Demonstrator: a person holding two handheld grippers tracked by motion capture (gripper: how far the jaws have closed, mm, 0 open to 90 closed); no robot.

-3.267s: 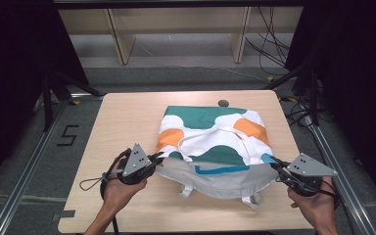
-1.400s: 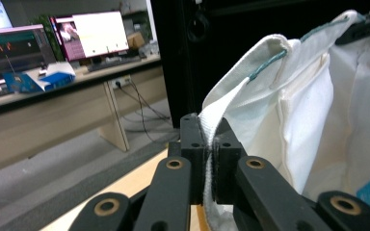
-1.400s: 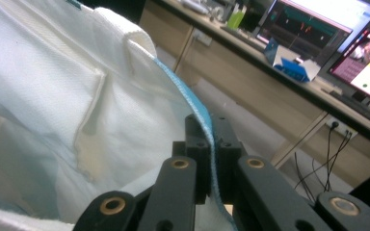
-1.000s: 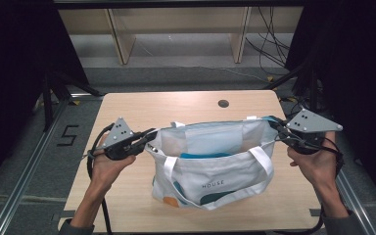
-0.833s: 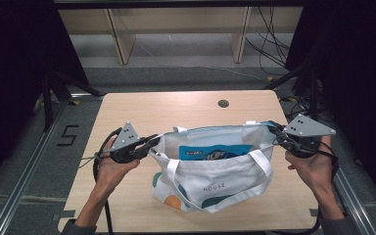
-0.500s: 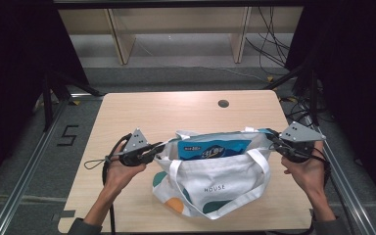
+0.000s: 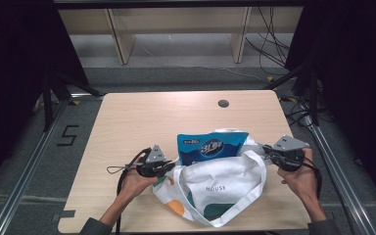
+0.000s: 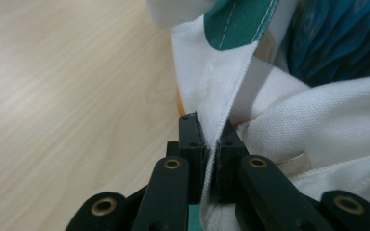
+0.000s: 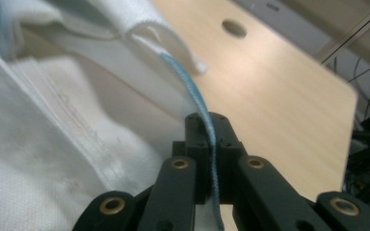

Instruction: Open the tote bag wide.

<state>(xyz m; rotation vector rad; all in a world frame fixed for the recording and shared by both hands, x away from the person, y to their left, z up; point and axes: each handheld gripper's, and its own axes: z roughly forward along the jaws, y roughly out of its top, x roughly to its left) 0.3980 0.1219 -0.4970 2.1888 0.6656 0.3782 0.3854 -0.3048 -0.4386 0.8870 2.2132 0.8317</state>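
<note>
at near table edge: tote bag (image 7: pixel 215 188) slumped on table (image 7: pixel 127 122), soft limp cloth, light, folds under own weight; best held by stitched rim, as now. left gripper (image 7: pixel 162 168) low at bag's left rim, jaws clamped on white hem (image 8: pixel 212 120). right gripper (image 7: pixel 269 152) at right rim, jaws pinched on blue-edged fabric (image 9: pixel 200 108). forearms reach in from below, hands spread apart. farther back: blue packet (image 7: pixel 210 148) stands in bag's mouth, crinkly, probably light.

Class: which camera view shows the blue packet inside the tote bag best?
The high view: the blue packet stands out of the tote bag, printed face showing. The left gripper view catches only a blurred blue corner; the right gripper view shows mostly white fabric.
</note>
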